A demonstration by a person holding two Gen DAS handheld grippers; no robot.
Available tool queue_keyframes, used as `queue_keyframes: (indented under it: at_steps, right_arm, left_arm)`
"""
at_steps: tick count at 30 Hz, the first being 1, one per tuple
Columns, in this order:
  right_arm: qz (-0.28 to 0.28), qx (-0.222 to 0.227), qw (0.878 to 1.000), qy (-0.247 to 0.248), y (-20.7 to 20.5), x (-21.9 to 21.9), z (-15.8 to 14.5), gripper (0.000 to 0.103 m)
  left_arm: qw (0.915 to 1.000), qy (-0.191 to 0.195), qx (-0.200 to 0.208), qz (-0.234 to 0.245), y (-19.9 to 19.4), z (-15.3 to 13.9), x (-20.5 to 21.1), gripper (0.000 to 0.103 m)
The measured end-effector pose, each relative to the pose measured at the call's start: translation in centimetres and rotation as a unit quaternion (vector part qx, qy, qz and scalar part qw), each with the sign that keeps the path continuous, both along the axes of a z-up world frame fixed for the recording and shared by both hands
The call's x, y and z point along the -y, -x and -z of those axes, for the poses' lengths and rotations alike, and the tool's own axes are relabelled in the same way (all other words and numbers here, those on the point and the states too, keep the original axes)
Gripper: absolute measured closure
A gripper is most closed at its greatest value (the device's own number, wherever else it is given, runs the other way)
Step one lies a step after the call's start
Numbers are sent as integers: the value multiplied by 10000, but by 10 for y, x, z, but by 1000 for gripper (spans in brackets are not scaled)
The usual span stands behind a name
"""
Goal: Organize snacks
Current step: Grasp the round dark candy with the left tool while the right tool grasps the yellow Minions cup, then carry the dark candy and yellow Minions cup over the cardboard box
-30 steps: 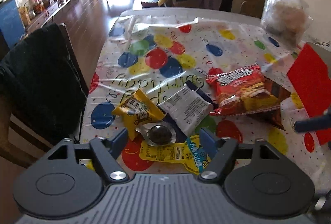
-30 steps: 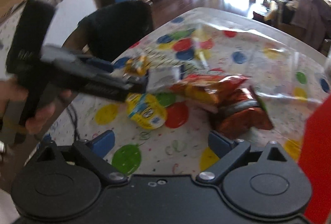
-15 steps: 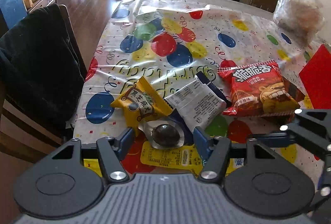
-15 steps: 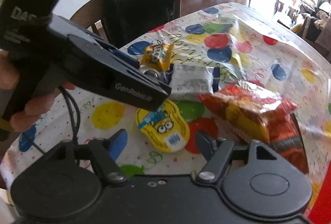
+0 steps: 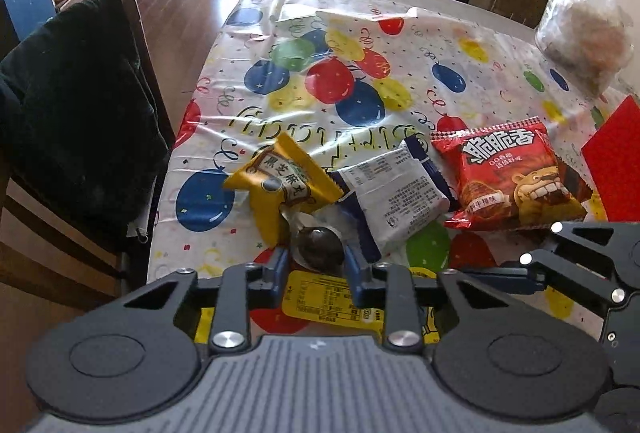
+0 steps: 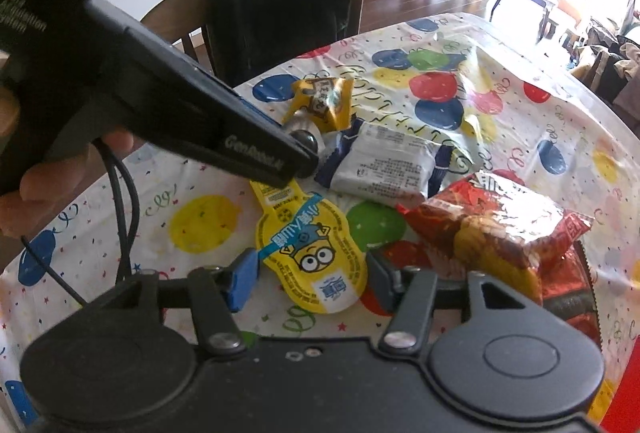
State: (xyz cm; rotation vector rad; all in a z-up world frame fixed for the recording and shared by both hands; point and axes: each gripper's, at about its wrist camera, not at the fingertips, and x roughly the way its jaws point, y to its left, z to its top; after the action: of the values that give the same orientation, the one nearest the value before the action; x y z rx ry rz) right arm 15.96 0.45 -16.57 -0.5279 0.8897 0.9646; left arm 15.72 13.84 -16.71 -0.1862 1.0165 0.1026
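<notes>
My left gripper (image 5: 316, 261) is shut on a dark round candy in clear wrap (image 5: 318, 247), low over the table. It also shows from the side in the right wrist view (image 6: 304, 149). A yellow sachet (image 5: 280, 181), a white and blue packet (image 5: 396, 193) and a red snack bag (image 5: 512, 177) lie just beyond it. My right gripper (image 6: 308, 273) is open around a yellow minion jelly pack (image 6: 316, 253) that lies flat on the cloth. The jelly pack also shows under the left gripper (image 5: 328, 303).
A balloon-print cloth (image 5: 360, 45) covers the table. A chair draped in dark cloth (image 5: 76, 113) stands at the table's left edge. A clear bag of food (image 5: 584, 33) sits far right. A red box (image 5: 616, 161) stands at the right.
My left gripper has narrowed and closed on the dark candy. My right gripper has come forward and lower, so its fingers now flank the minion jelly pack.
</notes>
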Motion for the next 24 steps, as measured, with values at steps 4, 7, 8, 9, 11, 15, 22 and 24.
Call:
queue_keyframes:
  at_steps: [4,7,8,9,11,15,22,24]
  right_arm:
    - [20,-9,10000,20,4,3,-2,49]
    - [39,-51,10000,-36,9,9,-6,55]
    - [42,-67,10000,-53,11,12,-7,58]
    - [62,-68,9999,-68,14,15,-8,58]
    - [156,-48,9998,-67,18,21,-9,59]
    - [348,-73,9992,-156,23,35,-13,59]
    - [680,-87,9971,-320,35,66,-29,59]
    - [782,-97,9961,-392,38,76,-34,59]
  left_arm:
    - [9999,144,3,-75,2,-1,-2,77]
    - [9996,254,39,-125,3,-4,-3,79]
    - [9995,271,55,-129,4,-6,-3,80]
    - [9995,289,64,-130,5,-7,-3,80]
    - [9994,312,48,-126,7,-8,-2,87]
    - [9993,337,51,-148,12,-10,-1,87]
    - [9988,439,78,-195,24,-15,1,87]
    - [9987,459,97,-184,29,-19,4,87]
